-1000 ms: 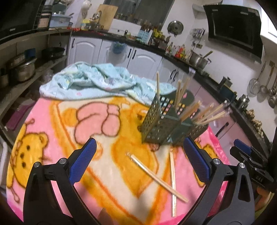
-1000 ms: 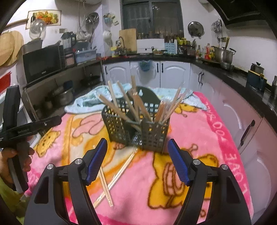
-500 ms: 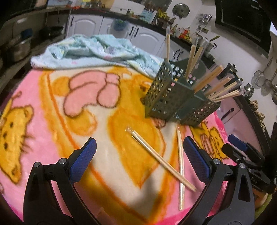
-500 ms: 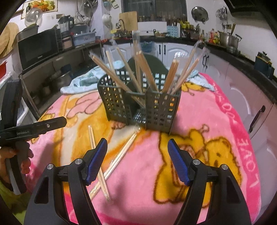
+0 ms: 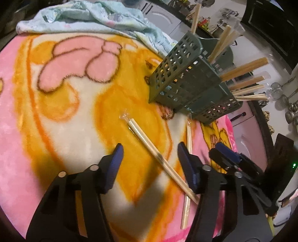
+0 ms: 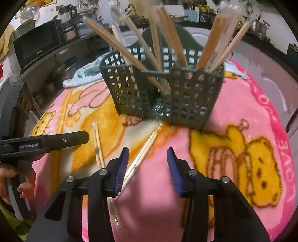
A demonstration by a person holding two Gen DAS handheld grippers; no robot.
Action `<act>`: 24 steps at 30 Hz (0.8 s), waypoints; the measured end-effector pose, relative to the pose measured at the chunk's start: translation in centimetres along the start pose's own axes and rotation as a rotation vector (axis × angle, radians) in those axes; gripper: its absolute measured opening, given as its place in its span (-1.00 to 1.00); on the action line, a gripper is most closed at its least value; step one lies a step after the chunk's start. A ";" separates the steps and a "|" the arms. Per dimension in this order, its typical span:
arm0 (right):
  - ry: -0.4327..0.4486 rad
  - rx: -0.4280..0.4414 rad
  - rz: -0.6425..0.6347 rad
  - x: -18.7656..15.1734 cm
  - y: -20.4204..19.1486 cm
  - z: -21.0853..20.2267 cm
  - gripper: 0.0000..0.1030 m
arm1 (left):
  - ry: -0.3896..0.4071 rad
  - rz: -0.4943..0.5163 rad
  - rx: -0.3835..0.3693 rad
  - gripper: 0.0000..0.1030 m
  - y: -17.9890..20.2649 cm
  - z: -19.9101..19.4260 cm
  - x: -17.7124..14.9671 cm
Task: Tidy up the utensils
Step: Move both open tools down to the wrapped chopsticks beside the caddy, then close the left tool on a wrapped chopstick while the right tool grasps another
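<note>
Closing in on two loose pairs at once — that's the step in hand, as I read it.

Left hand-held gripper (image 5: pixel 150 160): jaws part-way apart and closing, w/ the cellophane-wrapped pair of pale wooden chopsticks (image 5: pixel 149 143) lying diagonally between the blue pads, not yet pinched. Right hand-held gripper (image 6: pixel 147 165): also part-way apart and closing; the second wrapped pale chopstick pair (image 6: pixel 143 152) runs just inside its left pad, off-centre, nothing clamped yet.

Both pairs lie on the pink-and-orange cartoon fleece blanket (image 6: pixel 242 104) covering the table, just in front of the dark green perforated plastic utensil caddy (image 6: pixel 163 93), which stands near the table's middle and already holds several chopsticks leaning outward. Crumpled pale blue cloth (image 5: pixel 89 16) sits at the far edge.

How to do it well, imo:
- Shift the right one a bit toward the pair so the sticks sit mid-pad; an edge pinch could let the slippery wrapper twist out.
- Pads should get low enough to catch the sticks rather than fleece.
- Grip near mid-length — an end grip would likely let them droop.
- Both pairs cross close to the near edge; lifting one at a time should avoid dragging the other.
- On lift, tip upright and aim for a less crowded compartment, clear of the leaning sticks.
</note>
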State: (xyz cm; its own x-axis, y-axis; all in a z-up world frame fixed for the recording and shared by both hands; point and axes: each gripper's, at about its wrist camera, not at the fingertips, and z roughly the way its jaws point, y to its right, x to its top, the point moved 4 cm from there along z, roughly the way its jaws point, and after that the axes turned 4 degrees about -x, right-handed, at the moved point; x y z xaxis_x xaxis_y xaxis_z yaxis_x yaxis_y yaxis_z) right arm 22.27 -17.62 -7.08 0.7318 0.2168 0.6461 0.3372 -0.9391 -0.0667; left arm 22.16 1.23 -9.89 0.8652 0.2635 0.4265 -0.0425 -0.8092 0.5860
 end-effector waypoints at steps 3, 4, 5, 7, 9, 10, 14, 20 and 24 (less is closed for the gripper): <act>-0.020 0.006 0.004 0.0 -0.1 1.1 -0.33 | -0.005 -0.014 0.000 -0.09 0.0 0.7 0.6; -0.024 0.010 0.008 0.1 -0.1 1.4 -0.36 | -0.005 -0.025 0.000 -0.11 -0.1 0.9 0.8; -0.033 0.014 0.013 0.2 -0.1 1.8 -0.38 | -0.007 -0.039 0.000 -0.15 -0.3 1.1 0.9; -0.041 0.016 0.020 0.3 0.0 2.3 -0.40 | -0.019 -0.056 0.007 -0.19 -0.6 1.6 1.2; -0.051 0.019 0.029 0.6 0.2 2.8 -0.40 | -0.022 -0.067 0.025 -0.30 -1.0 1.9 1.5; -0.056 0.022 0.035 0.7 0.3 3.1 -0.40 | -0.024 -0.072 0.032 -0.32 -1.1 2.0 1.6; -0.087 0.014 0.052 1.3 0.3 4.7 -0.41 | -0.027 -0.077 0.048 -0.38 -1.3 2.4 2.1; -0.125 0.018 0.130 1.6 0.7 6.5 -0.42 | -0.031 -0.051 0.075 -0.38 -1.1 2.9 2.5; -0.127 0.004 0.136 1.3 1.1 6.3 -0.64 | -0.026 -0.026 0.104 -0.38 -0.8 3.2 2.7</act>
State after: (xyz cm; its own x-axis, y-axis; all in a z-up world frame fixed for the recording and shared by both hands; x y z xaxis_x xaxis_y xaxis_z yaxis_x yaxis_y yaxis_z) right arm 27.34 -16.70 -11.14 0.8397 0.1201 0.5296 0.2321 -0.9610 -0.1501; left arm 26.14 0.85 -11.42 0.8781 0.2727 0.3932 0.0313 -0.8527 0.5214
